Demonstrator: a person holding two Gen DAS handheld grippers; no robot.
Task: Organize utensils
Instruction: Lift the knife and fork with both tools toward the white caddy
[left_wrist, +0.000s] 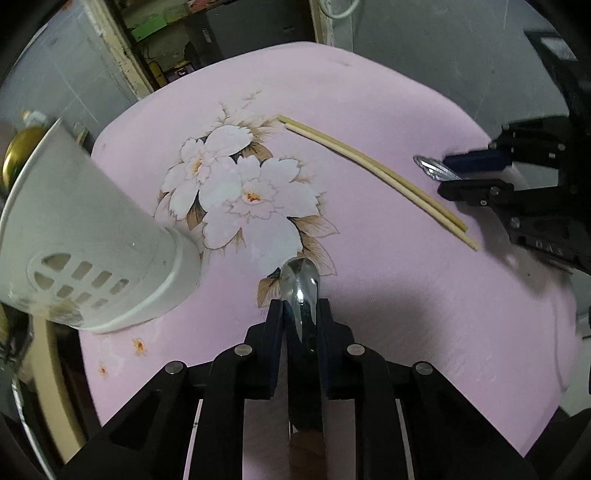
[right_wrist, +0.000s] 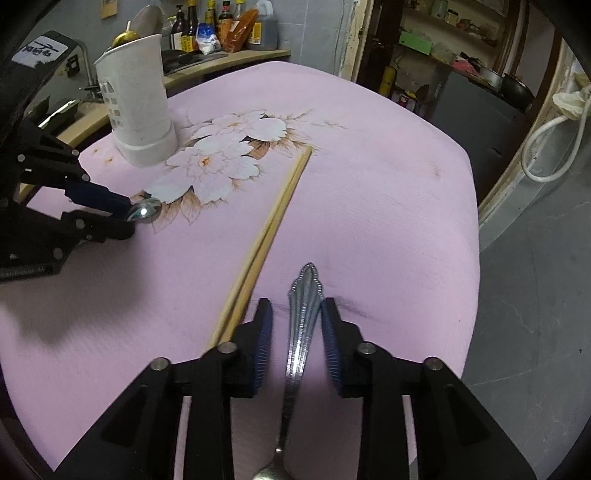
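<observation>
Our left claw (left_wrist: 300, 306) was closed tight on a shiny spoon (left_wrist: 301, 291), with the round bowl of the spoon sticking out past the two black fingers. From the right camera we saw that same spoon bowl (right_wrist: 144, 211) poking out of the left claw, low over the pink cloth (right_wrist: 369, 206) and close to the big white flowers (right_wrist: 221, 155) printed on it. Our right claw (right_wrist: 297, 314) was open, with one blue pad on each side of a silver handle (right_wrist: 304, 295). We think it was a fork, but its other end was too near the bottom edge to be sure. The handle lay flat on the cloth between the pads, and we could not tell if the right pad touched it. Two wooden chopsticks (right_wrist: 273, 221) lay side by side on the cloth, between our two claws and just beside the left finger of the right claw. A white cup with holes (right_wrist: 136, 103) stood upright at the far left corner of the cloth, well apart from the chopsticks.
</observation>
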